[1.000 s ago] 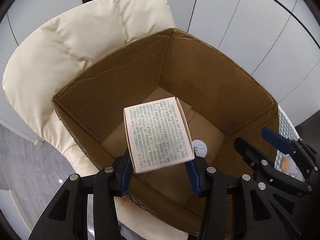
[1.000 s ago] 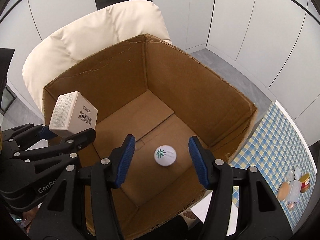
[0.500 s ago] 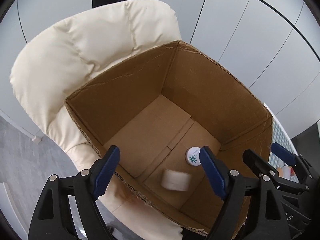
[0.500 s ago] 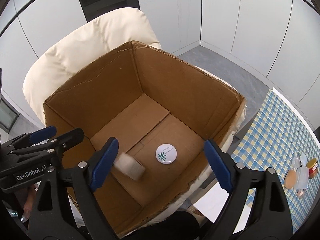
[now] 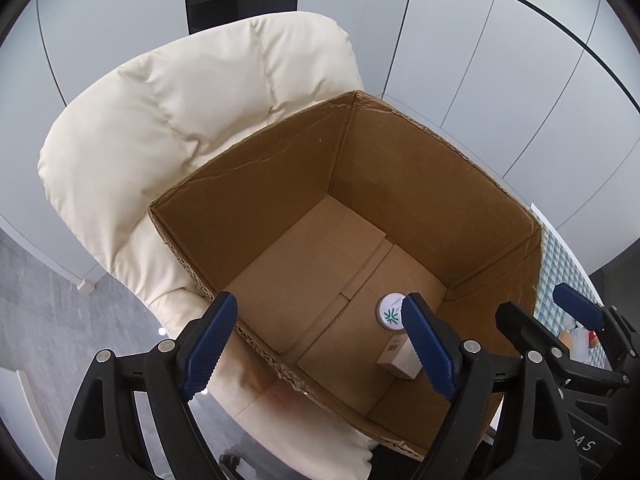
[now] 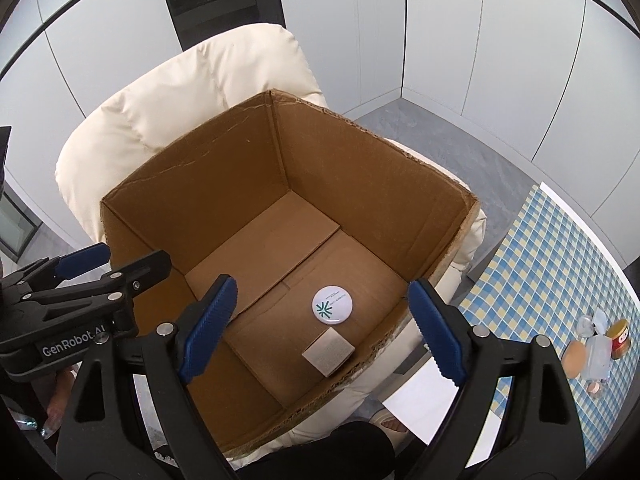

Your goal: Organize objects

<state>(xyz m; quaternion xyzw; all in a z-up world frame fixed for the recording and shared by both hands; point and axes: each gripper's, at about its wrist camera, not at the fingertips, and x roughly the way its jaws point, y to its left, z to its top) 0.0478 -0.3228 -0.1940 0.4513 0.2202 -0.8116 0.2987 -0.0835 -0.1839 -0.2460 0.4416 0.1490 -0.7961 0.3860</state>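
Right wrist view: my right tool point(image 6: 322, 322) is wide open with nothing in it. My left tool point(image 5: 320, 346) has just opened wide and is empty too. The small paper box point(image 6: 329, 351) and round white lid point(image 6: 332, 305) lie in the cardboard box point(image 6: 200, 184), low in the frame, under my tools. More little things point(image 6: 596, 354) wait on the checked counter point(image 6: 532, 264), far right.

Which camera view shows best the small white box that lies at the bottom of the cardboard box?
The right wrist view: the small white box lies in full sight on the cardboard box floor, beside the round white lid. In the left wrist view a blue finger pad of the left gripper covers part of it.
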